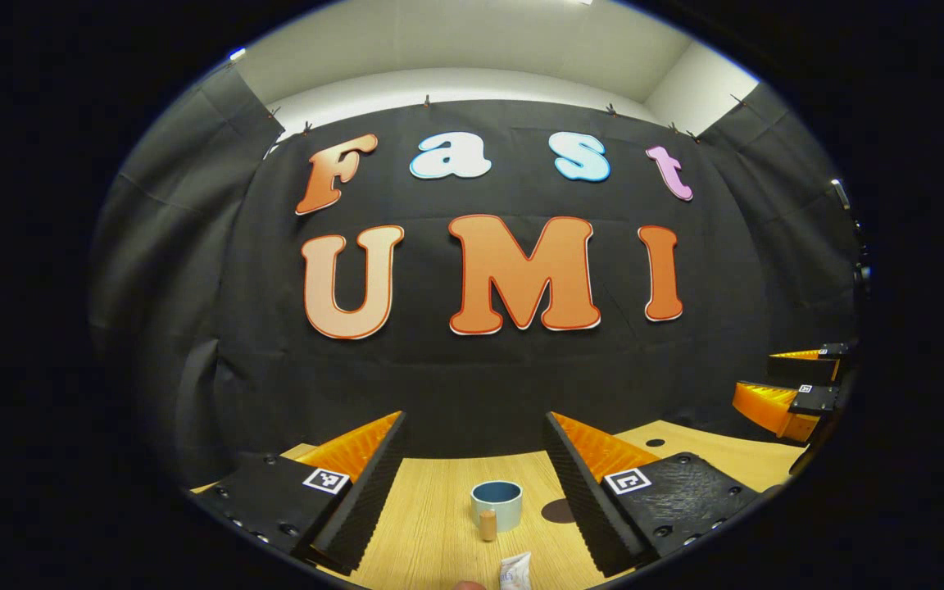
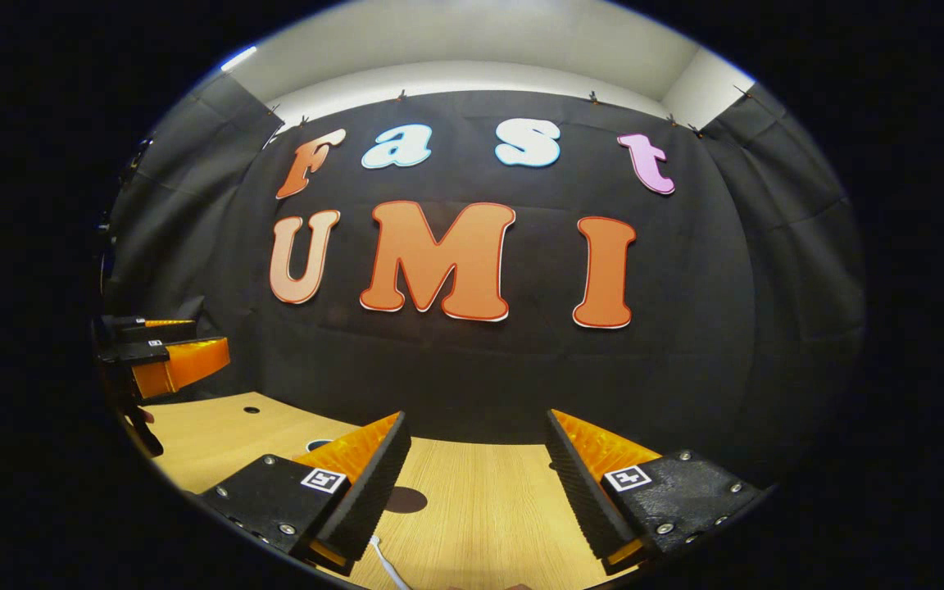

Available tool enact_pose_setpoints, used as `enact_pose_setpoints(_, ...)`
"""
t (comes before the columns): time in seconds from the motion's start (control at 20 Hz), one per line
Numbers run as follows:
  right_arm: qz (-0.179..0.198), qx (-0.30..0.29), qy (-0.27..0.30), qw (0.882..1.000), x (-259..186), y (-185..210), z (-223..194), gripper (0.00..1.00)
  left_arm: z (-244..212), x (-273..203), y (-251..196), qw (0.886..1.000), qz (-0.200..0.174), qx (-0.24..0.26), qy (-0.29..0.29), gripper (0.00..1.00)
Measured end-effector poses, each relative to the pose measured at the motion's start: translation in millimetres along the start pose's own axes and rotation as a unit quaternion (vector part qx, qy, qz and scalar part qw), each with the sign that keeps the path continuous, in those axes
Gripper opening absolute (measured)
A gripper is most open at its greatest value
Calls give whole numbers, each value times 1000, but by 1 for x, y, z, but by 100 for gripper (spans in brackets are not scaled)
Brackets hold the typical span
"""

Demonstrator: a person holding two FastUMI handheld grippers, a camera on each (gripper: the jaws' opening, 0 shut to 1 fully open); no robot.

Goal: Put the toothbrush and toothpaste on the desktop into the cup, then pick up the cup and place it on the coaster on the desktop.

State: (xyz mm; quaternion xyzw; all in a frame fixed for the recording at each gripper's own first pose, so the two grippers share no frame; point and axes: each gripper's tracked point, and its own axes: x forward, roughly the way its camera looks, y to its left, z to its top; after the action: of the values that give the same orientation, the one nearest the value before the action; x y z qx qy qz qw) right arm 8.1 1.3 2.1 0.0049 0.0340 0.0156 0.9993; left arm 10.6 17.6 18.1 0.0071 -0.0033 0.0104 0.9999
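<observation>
- Wood-grain worktop (image 1: pixel 431 524) carried the task items and lay below both grippers.
- Left gripper (image 1: pixel 472 492) hung above the worktop with its jaws spread wide, holding nothing.
- Short, light blue cylindrical cup (image 1: pixel 496 504) stood upright on the worktop between the left jaws, well ahead of them.
- Small tan, cork-like cylindrical piece (image 1: pixel 487 525) stood touching the cup's near side.
- White crimped toothpaste tube (image 1: pixel 515 571) lay on the worktop nearer the camera than the cup.
- Dark round coaster (image 1: pixel 558 511) lay flat just right of the cup; it also showed in the right gripper view.
- Right gripper (image 2: pixel 476 492) hung with jaws wide and empty; a thin white cable (image 2: pixel 383 561) ran across the worktop beneath it.
</observation>
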Motion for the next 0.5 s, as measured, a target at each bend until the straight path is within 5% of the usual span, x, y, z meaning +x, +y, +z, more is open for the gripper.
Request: enact_pose_setpoints(0.5, 58, 6, 93, 994, -12, 35, -57, 97, -92, 0, -11, 988, -31, -38, 146, 97)
